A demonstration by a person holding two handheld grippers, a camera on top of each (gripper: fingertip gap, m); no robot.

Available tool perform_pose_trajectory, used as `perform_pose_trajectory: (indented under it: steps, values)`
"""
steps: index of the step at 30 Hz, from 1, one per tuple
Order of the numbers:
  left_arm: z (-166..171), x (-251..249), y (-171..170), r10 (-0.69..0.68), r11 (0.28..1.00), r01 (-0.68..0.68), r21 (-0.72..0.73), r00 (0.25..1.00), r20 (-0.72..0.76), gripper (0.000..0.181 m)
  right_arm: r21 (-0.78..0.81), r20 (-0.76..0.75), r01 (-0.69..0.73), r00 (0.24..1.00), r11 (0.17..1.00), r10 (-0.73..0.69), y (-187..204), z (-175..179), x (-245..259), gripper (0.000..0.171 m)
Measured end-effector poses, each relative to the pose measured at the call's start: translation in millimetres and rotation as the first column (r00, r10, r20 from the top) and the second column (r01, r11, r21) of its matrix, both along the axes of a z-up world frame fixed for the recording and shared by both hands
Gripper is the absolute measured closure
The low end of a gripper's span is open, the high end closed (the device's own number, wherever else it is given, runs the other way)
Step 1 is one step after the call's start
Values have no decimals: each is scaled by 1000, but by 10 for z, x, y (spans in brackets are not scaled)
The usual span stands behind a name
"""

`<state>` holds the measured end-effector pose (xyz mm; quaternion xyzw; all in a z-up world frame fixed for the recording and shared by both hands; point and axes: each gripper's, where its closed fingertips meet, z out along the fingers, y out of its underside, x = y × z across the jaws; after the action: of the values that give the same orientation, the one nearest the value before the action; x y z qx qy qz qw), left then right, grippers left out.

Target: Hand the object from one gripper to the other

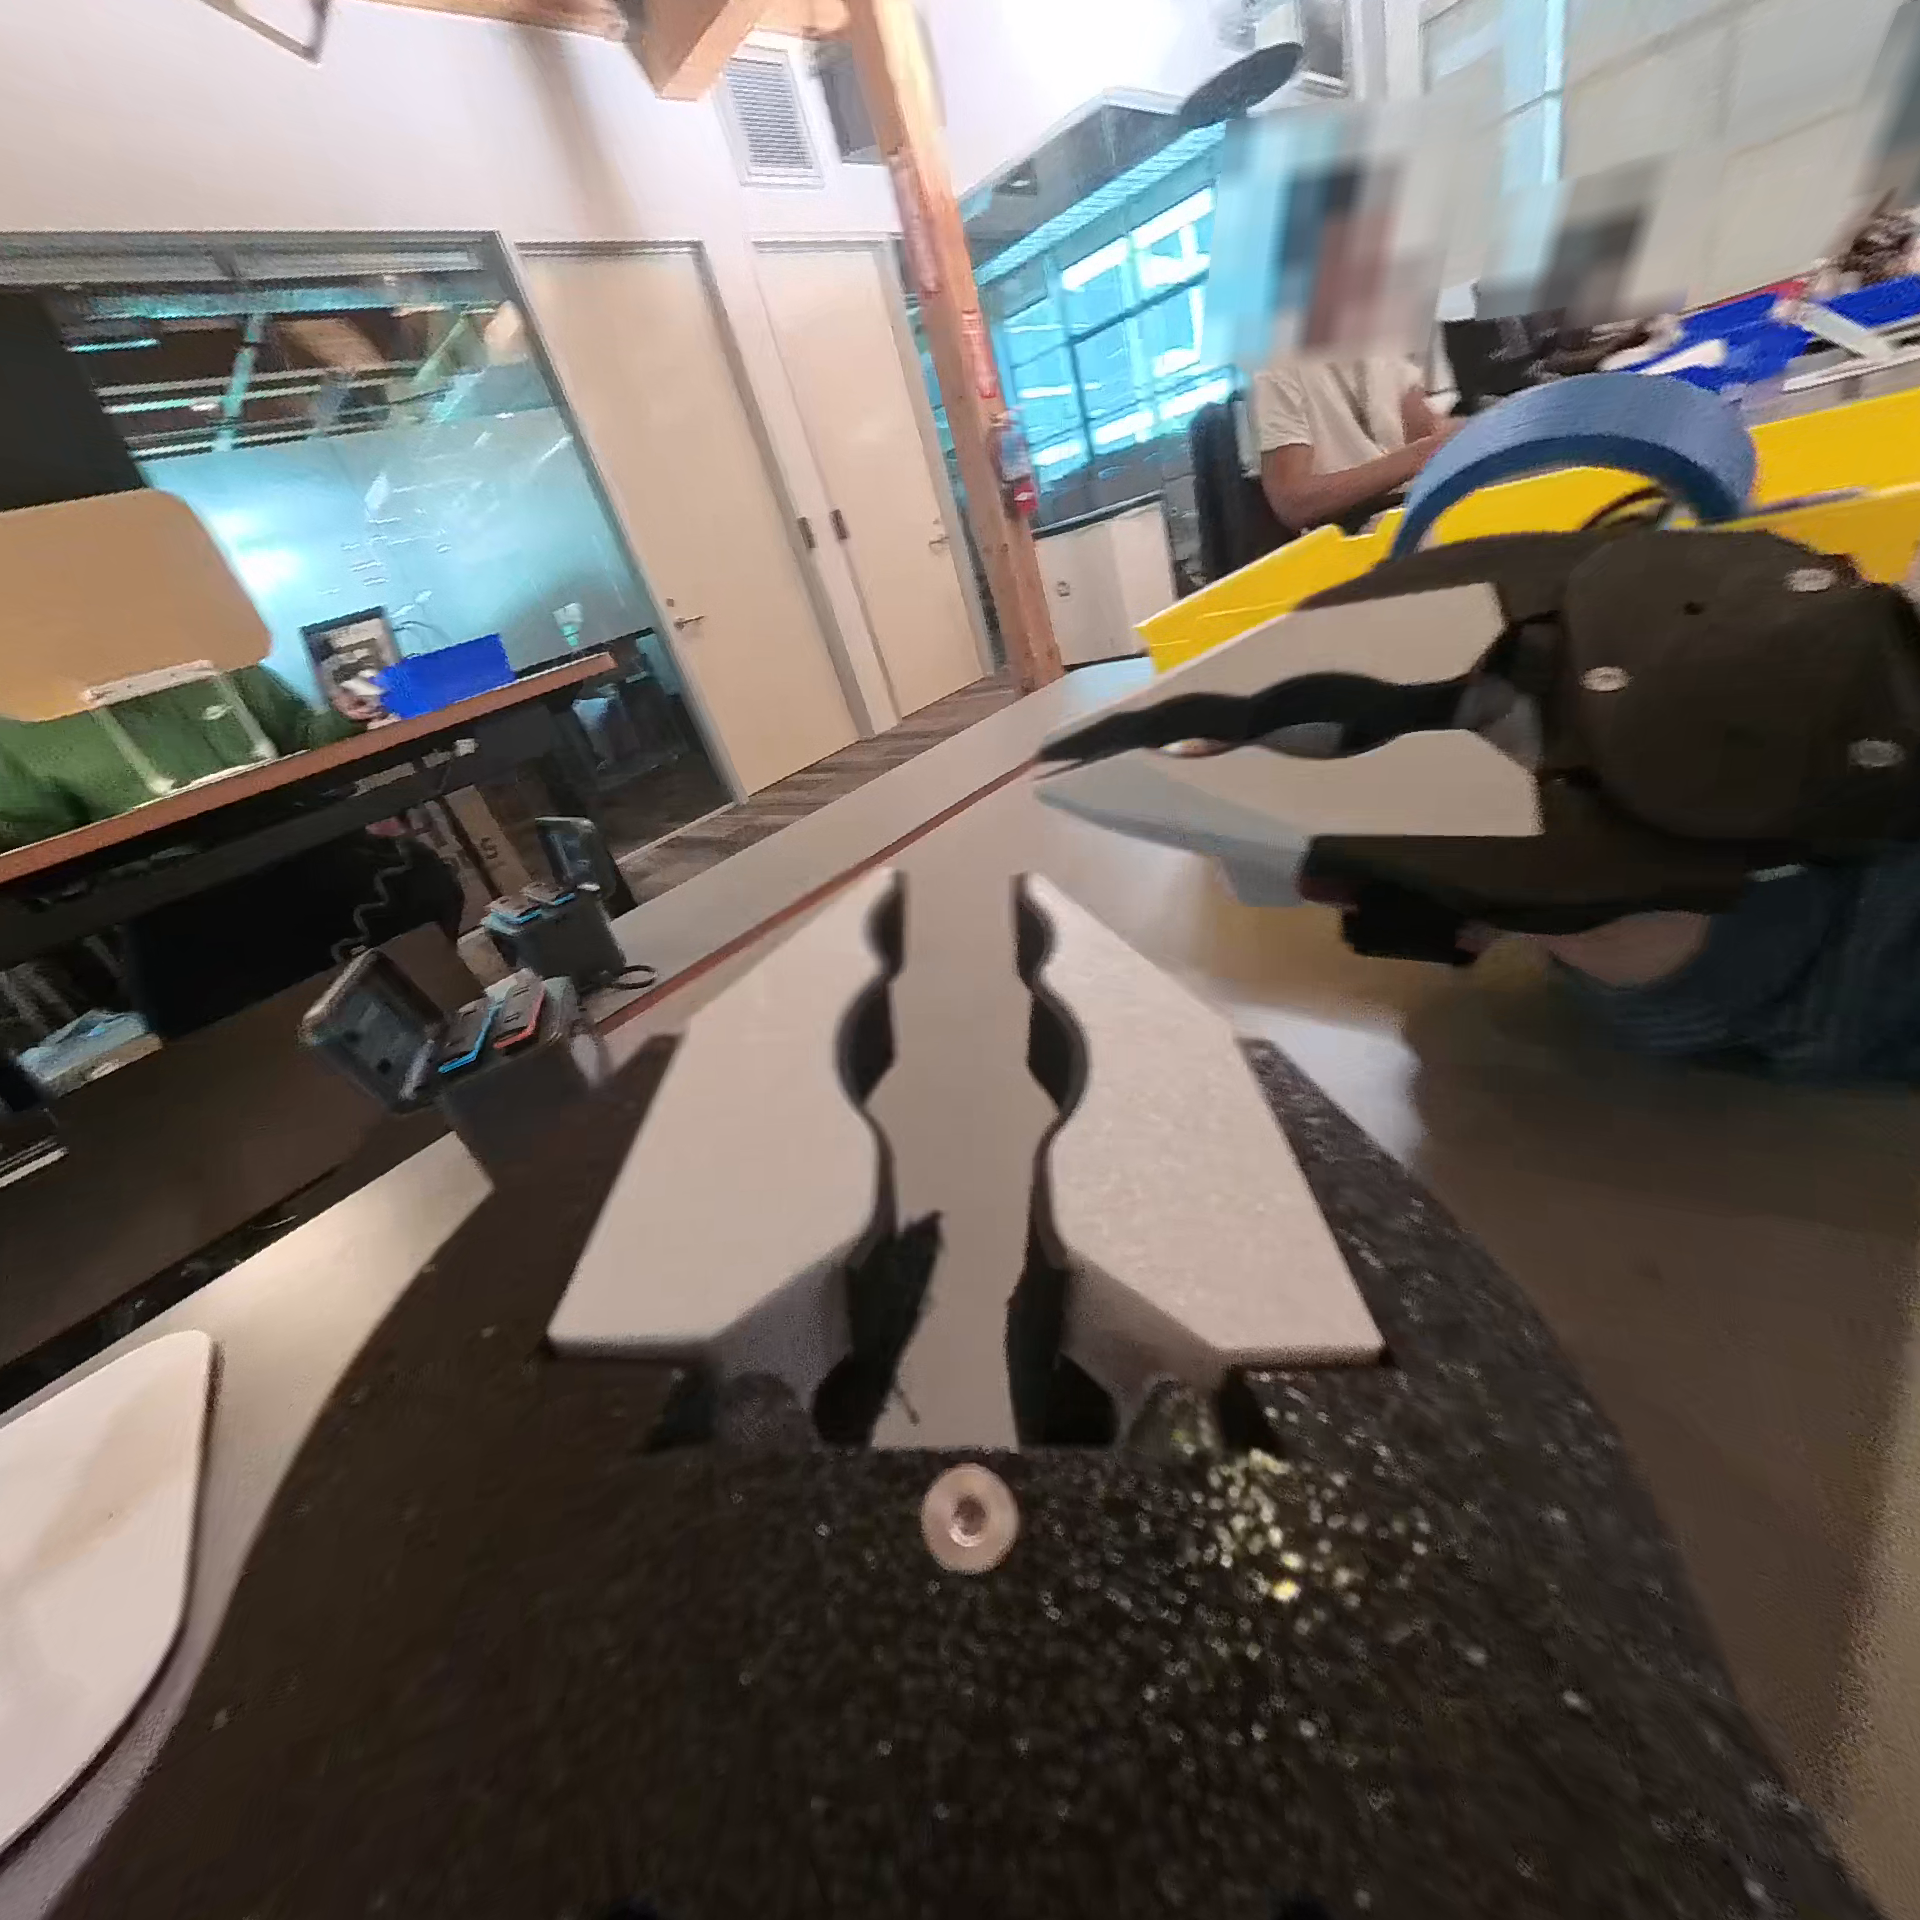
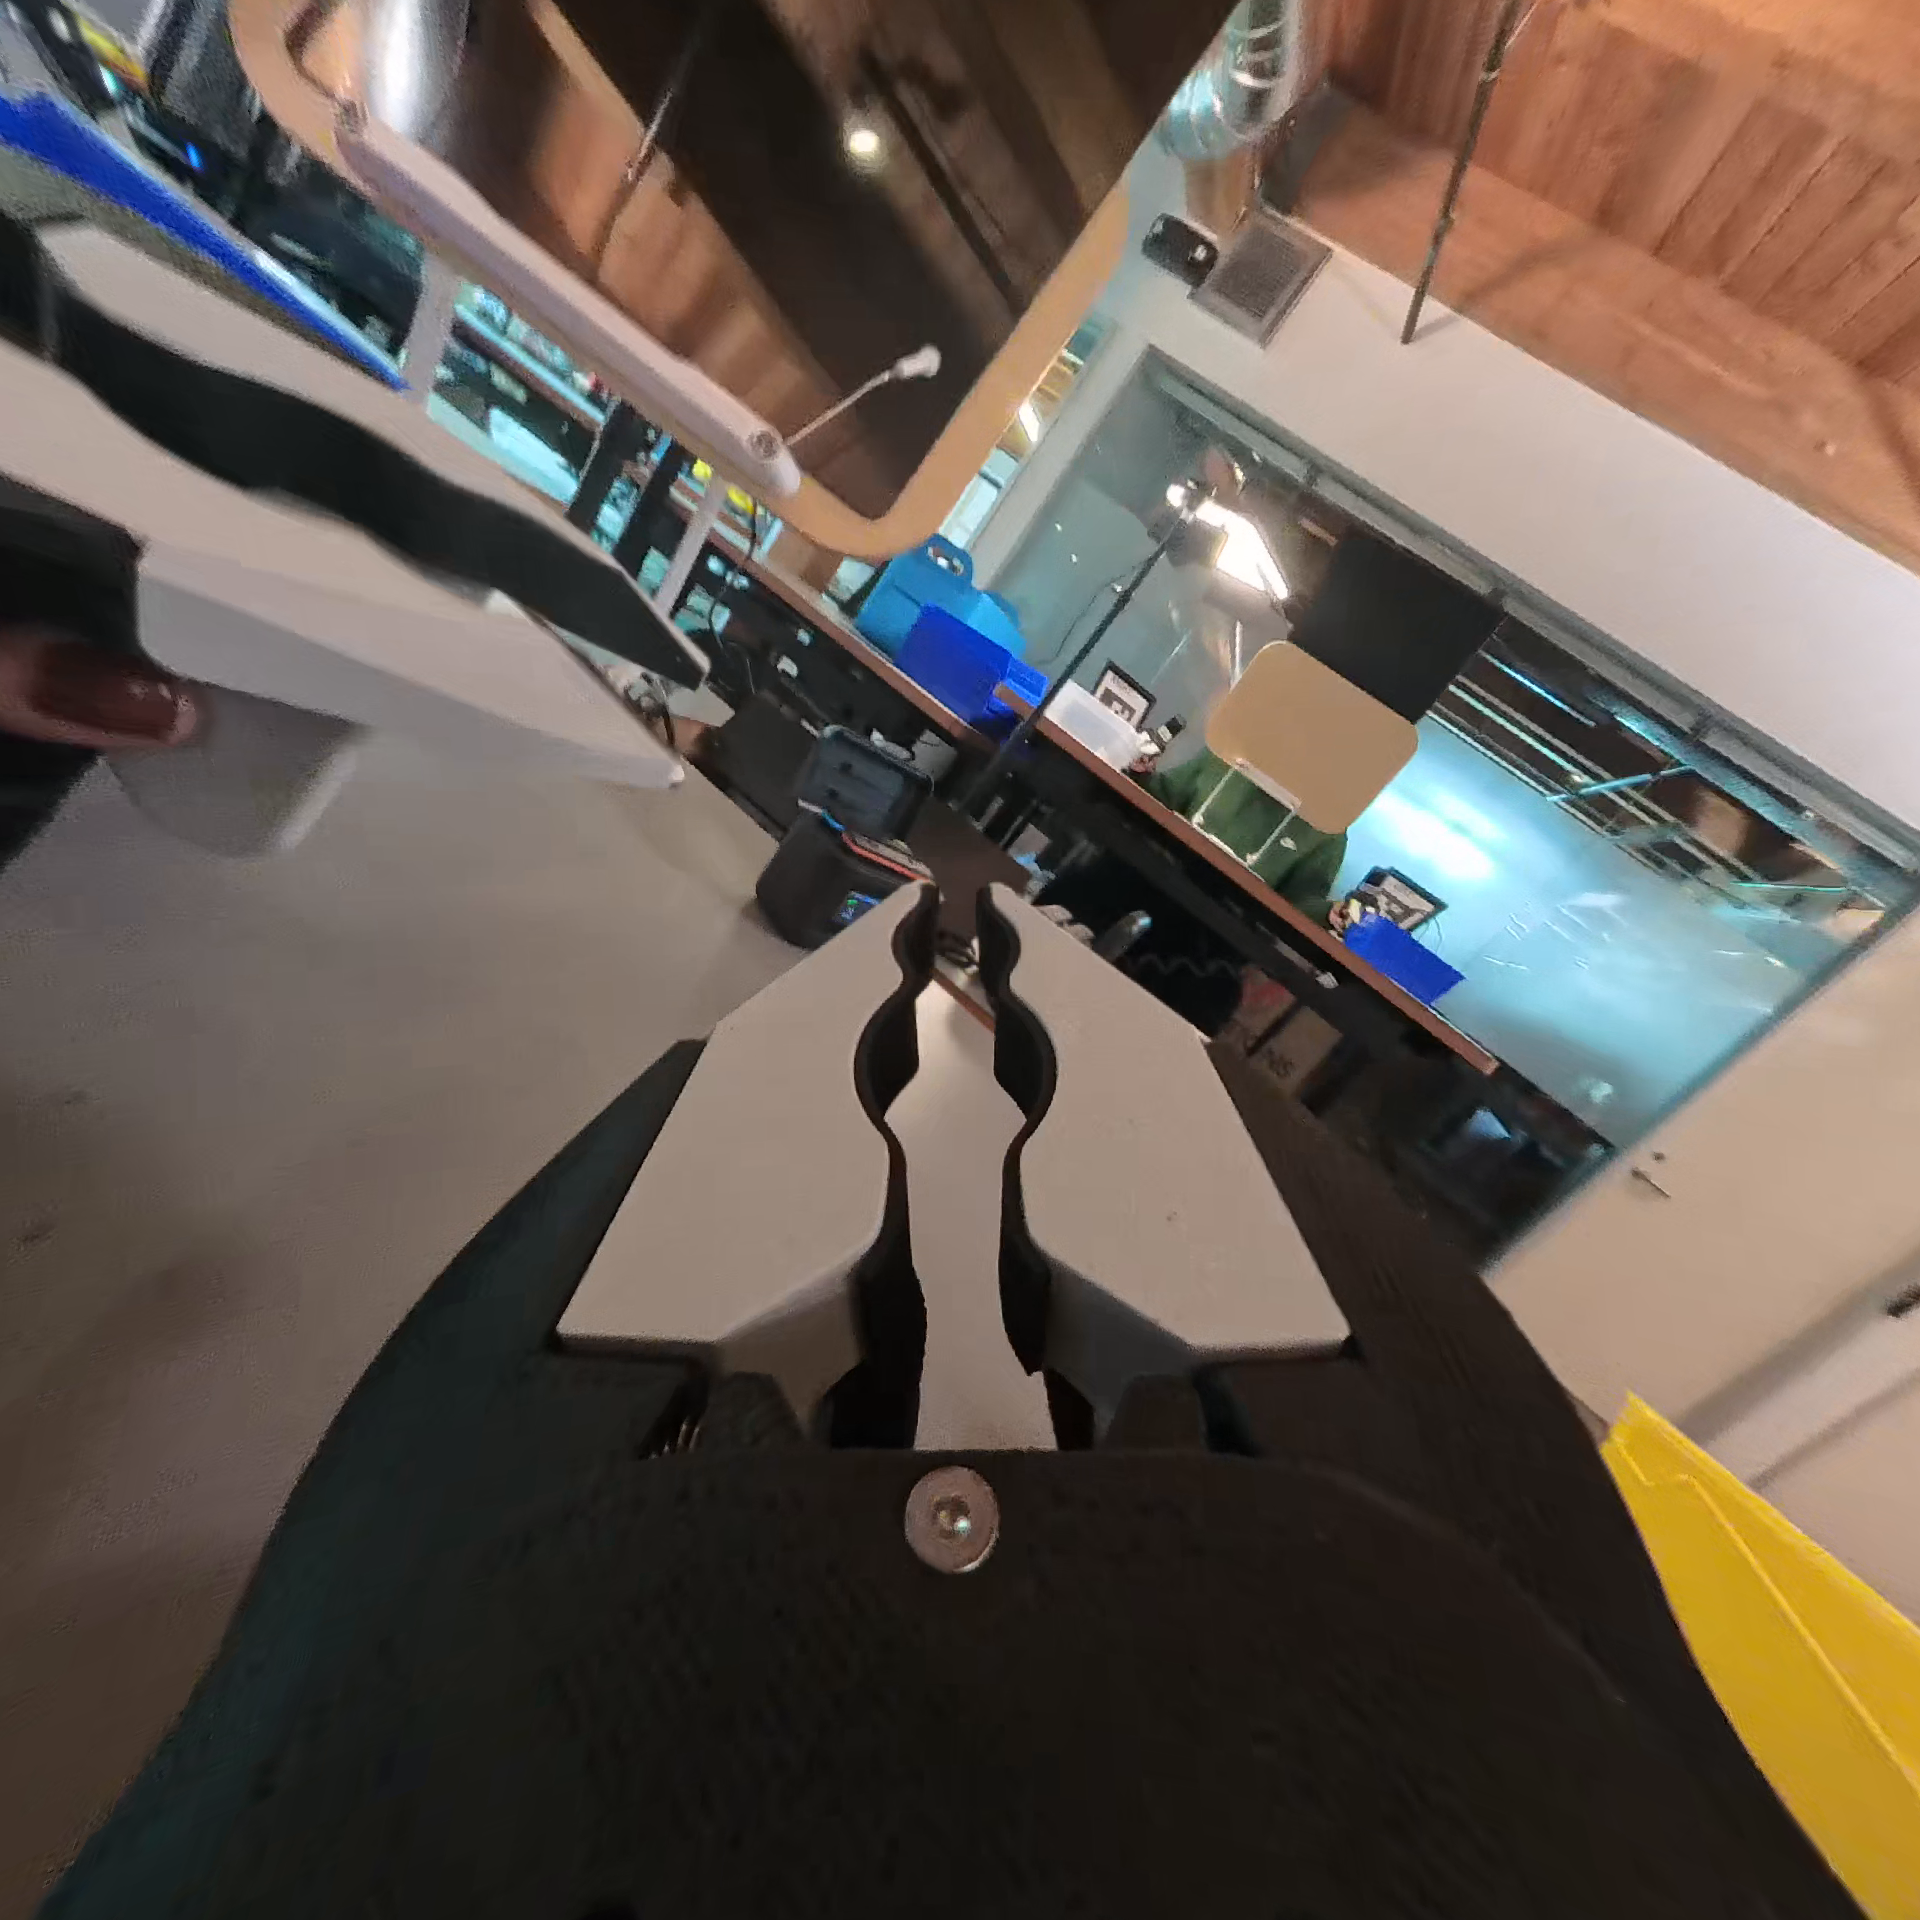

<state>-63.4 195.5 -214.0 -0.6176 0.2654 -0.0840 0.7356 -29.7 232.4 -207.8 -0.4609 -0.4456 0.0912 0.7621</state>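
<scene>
The pale grey tabletop (image 1: pixel 1299 997) bears a yellow plastic bin (image 1: pixel 1299 582); the blue tape roll (image 1: pixel 1579 457) above its rim is probably the task's object. The left tool (image 1: pixel 961 904) is spread and empty; the right tool (image 2: pixel 958 902) is slightly parted, holding nothing. Neither touches the roll. Best pinch the roll's wall squarely first, then present its free side.

My right gripper (image 2: pixel 954 904) has a small gap between its fingers and holds nothing. The left gripper (image 2: pixel 665 717) pokes in from the left side. A yellow bin (image 2: pixel 1787 1683) sits low right.
</scene>
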Motion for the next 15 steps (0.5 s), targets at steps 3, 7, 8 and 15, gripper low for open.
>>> perform_pose_trajectory:
  steps: [3,7,8,15]
  values:
    - [5,158,-109,-90,996,91,6,994,-62,179,-2,35,23,999,1000,-22,48,-59,-15,166]
    - [389,176,-292,-69,996,77,46,984,-161,181,-3,18,18,1000,1000,-18,35,-35,5,166]
    - [508,135,-355,-57,998,59,10,987,-147,181,-7,14,16,1000,1000,-16,35,-33,9,167]
    - [605,-1249,-905,361,841,-377,-389,925,-116,169,-65,-31,-3,1000,998,1,68,-27,42,166]
